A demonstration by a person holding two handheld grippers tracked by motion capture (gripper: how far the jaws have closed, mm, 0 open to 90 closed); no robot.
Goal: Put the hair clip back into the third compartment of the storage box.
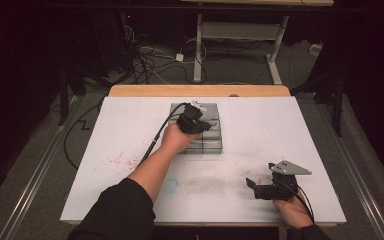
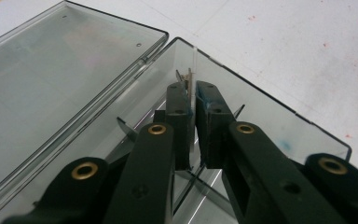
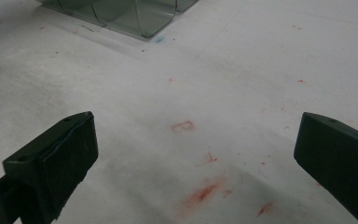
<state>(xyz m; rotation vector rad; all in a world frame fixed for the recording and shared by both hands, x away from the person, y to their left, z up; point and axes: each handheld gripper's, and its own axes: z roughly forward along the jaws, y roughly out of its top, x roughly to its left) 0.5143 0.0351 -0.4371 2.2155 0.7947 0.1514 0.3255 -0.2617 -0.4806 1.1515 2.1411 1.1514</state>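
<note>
A smoky clear plastic organiser box (image 1: 215, 142) lies open at the far middle of the white table (image 1: 130, 125). In the left gripper view its flat lid (image 2: 51, 70) lies to the left of the compartment tray (image 2: 270, 116). My left gripper (image 1: 200, 120) reaches down into the tray. Its jaws (image 2: 192, 95) are shut on a thin clear divider strip (image 2: 194, 60) that stands upright. More divider slats (image 2: 126, 127) cross the tray below. My right gripper (image 1: 260, 175) rests near the front right of the table, open and holding nothing (image 3: 196, 149). A corner of the box (image 3: 144, 21) lies ahead of it.
Red smudges (image 3: 205, 191) and a faint blue stain (image 1: 171, 185) mark the table top. A wooden strip (image 1: 200, 90) runs along the far edge. Beyond it, cables (image 1: 150, 60) lie on the floor around a desk frame (image 1: 240, 35).
</note>
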